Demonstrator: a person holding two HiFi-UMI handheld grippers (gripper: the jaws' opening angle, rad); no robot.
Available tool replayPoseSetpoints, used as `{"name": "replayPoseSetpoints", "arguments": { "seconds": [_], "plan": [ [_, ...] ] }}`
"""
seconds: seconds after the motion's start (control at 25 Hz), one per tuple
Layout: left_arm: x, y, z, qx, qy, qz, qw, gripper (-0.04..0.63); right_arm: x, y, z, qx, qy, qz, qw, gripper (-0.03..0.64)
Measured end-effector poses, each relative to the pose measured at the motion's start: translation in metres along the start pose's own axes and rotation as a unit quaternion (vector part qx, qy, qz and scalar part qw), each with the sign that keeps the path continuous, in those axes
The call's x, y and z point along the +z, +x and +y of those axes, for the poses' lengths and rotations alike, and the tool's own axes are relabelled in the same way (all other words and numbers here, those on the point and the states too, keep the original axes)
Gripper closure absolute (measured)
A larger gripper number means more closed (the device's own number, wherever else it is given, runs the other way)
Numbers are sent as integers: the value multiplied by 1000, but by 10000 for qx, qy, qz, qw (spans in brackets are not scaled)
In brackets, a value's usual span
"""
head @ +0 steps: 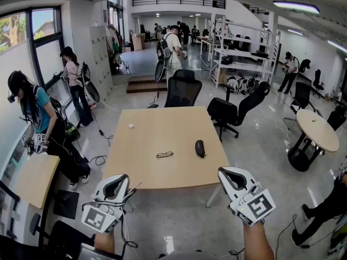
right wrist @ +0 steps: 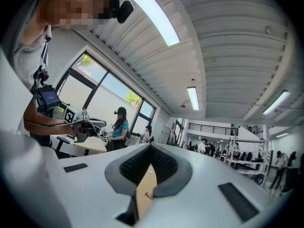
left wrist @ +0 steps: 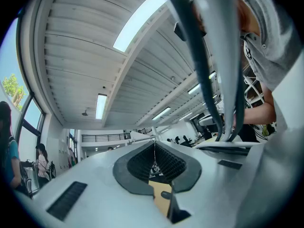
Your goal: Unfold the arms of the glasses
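I'm holding my left claw [head: 116, 181] and right claw [head: 230, 173] pressed together and empty, short of the table [head: 157, 126] where the glasses [head: 165, 154] are lying untouched, so I'm judging the approach is next, reaching in and spreading the jaws.

The glasses [head: 165, 154] are dark-framed, the table [head: 162, 126] pale tan

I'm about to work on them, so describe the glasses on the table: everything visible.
The glasses are a dark-framed pair lying flat on the light wooden table, about mid-width in its nearer half. They look compact, so the arms seem folded, though they are too small to be sure. Only the tabletop touches them; a dark oval object lies apart to their right, and the left gripper and right gripper hang short of the table.
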State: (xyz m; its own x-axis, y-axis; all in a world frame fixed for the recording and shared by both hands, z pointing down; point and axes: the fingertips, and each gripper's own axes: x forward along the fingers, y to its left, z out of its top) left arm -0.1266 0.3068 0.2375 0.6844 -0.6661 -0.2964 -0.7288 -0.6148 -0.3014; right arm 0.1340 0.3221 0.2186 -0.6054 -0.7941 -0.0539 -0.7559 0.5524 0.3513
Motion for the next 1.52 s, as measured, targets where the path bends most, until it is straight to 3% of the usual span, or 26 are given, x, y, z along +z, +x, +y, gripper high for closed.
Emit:
{"name": "replayPoseSetpoints", "arguments": {
  "seconds": [0.64,0.96,1.24,1.52],
  "plan": [
    [-32,-11,36,-255,-167,-15,9995,589,-16,37,23,-180,184,188,9995,609],
    [-66,-2,50,-355,-448,70,9983,589,-28,58,32,-168,338,272,9989,609],
    [-111,36,72,-330,-572,296,9974,589,-65,104,2,-65,525,395,9978,609],
    [-163,111,88,-104,-640,597,9961,589,-116,159,-54,296,751,400,9959,609]
  ]
}}
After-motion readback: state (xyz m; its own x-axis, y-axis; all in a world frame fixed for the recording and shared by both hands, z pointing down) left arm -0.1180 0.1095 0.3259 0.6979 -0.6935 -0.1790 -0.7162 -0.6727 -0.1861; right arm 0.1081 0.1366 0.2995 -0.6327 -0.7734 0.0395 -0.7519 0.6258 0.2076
